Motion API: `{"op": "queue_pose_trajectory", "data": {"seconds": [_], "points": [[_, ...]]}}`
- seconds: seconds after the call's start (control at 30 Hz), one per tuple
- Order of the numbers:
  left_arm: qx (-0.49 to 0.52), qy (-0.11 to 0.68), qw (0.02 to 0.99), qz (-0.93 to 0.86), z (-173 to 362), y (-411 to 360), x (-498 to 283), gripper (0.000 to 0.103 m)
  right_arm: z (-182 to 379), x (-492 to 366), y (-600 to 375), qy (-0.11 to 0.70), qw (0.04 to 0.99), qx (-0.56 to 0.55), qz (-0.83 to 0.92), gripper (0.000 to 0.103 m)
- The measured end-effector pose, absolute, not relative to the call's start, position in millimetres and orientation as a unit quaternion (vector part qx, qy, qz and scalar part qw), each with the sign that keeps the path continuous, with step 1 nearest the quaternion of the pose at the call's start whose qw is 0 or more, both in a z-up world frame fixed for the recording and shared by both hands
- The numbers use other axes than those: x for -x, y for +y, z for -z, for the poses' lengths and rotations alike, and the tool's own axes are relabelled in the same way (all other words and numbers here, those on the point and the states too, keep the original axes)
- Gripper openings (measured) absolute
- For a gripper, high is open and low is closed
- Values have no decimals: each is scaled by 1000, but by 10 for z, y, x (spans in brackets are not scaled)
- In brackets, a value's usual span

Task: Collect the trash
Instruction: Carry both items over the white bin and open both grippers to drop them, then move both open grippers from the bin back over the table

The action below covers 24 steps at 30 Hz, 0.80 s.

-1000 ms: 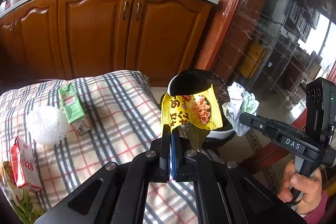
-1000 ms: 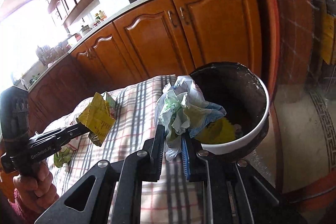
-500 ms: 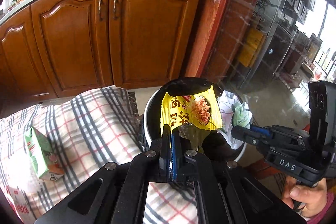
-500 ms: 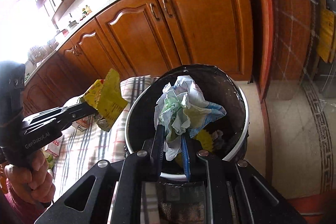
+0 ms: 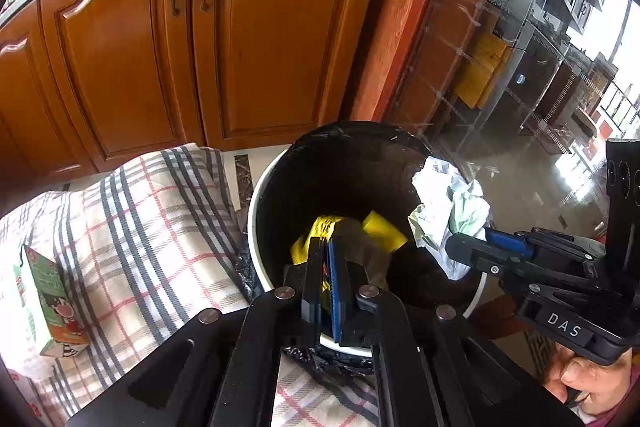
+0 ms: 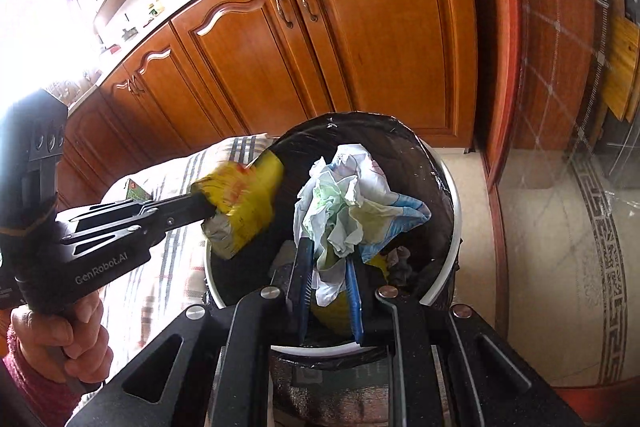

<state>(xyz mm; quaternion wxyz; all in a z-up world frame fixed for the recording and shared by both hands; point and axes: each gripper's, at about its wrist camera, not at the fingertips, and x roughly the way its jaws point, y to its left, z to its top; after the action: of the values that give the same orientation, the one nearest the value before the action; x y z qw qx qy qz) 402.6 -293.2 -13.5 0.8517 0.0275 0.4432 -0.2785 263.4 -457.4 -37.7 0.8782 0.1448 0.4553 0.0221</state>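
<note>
Wooden cabinet doors glow behind the black-lined trash bin. Over its mouth, the left gripper pinches a crinkly yellow wrapper, while the right gripper, jaws easing apart, carries crumpled paper. Only the left view catches the green carton on the checked cloth.

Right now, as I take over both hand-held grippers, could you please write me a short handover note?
Left hand-held gripper: over the bin, jaws opening, yellow wrapper between them.
Right hand-held gripper: also over the bin, jaws opening around the crumpled paper, which has not dropped yet.
Done: both pieces carried to the bin, which already holds some trash.
Left: let both fall in, then collect the green carton lying on the checked cloth; other trash may be out of view.
</note>
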Motion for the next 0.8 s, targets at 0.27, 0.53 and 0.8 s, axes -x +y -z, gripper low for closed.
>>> {"op": "queue_pose_trajectory", "data": {"seconds": [0.27, 0.53, 0.8], "points": [[0, 437, 855, 279, 99, -2760, -3928, 27, 356, -2597, -4619, 446, 881, -154, -18, 41], [16, 397, 883, 252, 44, -2165, -3473, 48, 269, -2367, -4573, 406, 895, -185, -10, 52], [48, 389, 898, 200, 40, -1490, -3020, 51, 244, -2163, -4191, 383, 903, -193, -28, 58]]}}
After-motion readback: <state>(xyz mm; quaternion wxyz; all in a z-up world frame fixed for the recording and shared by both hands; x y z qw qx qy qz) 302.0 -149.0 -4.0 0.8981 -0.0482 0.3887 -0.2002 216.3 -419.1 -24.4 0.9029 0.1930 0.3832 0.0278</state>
